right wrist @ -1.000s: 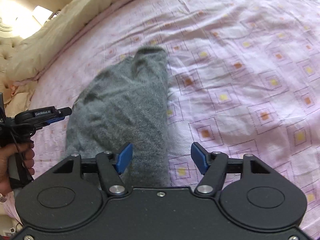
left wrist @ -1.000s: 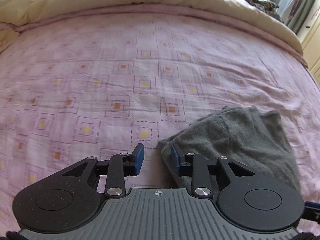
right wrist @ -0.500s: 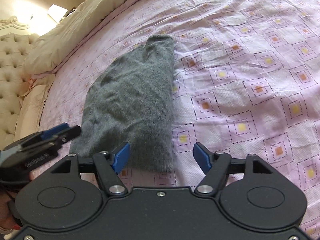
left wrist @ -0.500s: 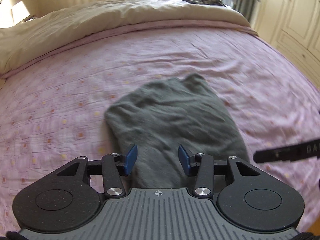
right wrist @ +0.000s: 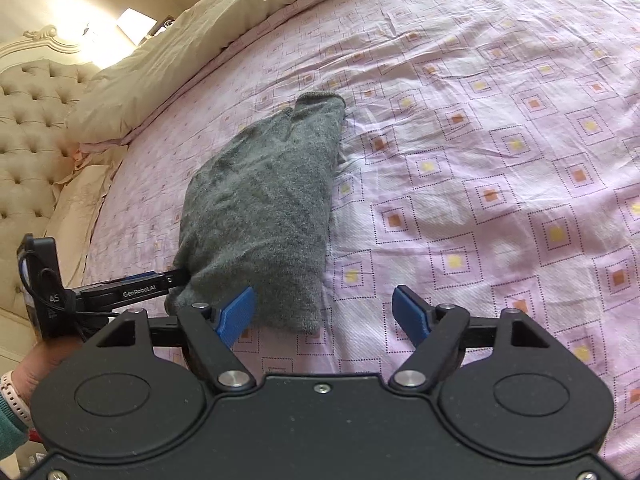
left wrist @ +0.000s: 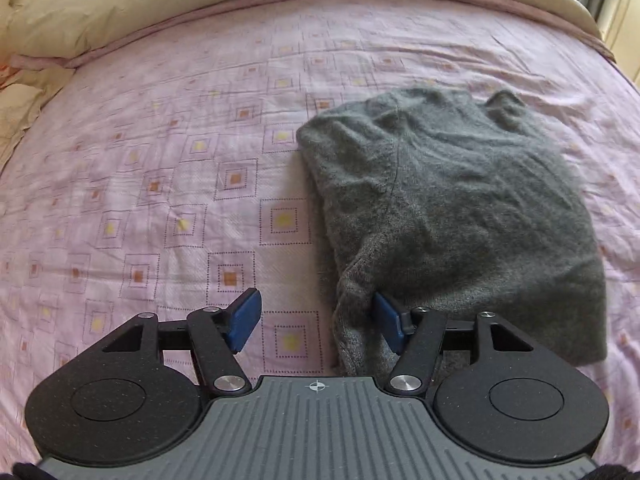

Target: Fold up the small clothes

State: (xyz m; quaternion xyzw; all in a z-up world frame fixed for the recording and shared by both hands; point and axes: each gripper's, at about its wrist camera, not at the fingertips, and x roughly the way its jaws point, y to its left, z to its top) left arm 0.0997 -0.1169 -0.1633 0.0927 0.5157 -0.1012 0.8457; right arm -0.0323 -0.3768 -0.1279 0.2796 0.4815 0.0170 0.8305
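A folded grey knit garment (left wrist: 452, 208) lies flat on the pink patterned bed sheet (left wrist: 160, 184). My left gripper (left wrist: 316, 322) is open at the garment's near left corner. A ridge of grey cloth sits between its blue pads and touches the right pad (left wrist: 386, 320). In the right wrist view the same garment (right wrist: 264, 216) stretches away from me, and the left gripper (right wrist: 176, 276) reaches its near left corner from the side. My right gripper (right wrist: 324, 316) is open just short of the garment's near edge, its left pad (right wrist: 236, 314) over the cloth's hem and nothing between the fingers.
A cream duvet (left wrist: 200, 4) is bunched along the far side of the bed. A tufted headboard (right wrist: 28, 120) and pillows (right wrist: 72, 216) stand at the left. A person's hand (right wrist: 44, 360) with a wristband holds the left gripper. Open sheet (right wrist: 500, 200) spreads to the right.
The left gripper has swung to the garment's near left corner, dropped low and opened wider around the cloth edge. The right gripper has drawn back a little and stays open.
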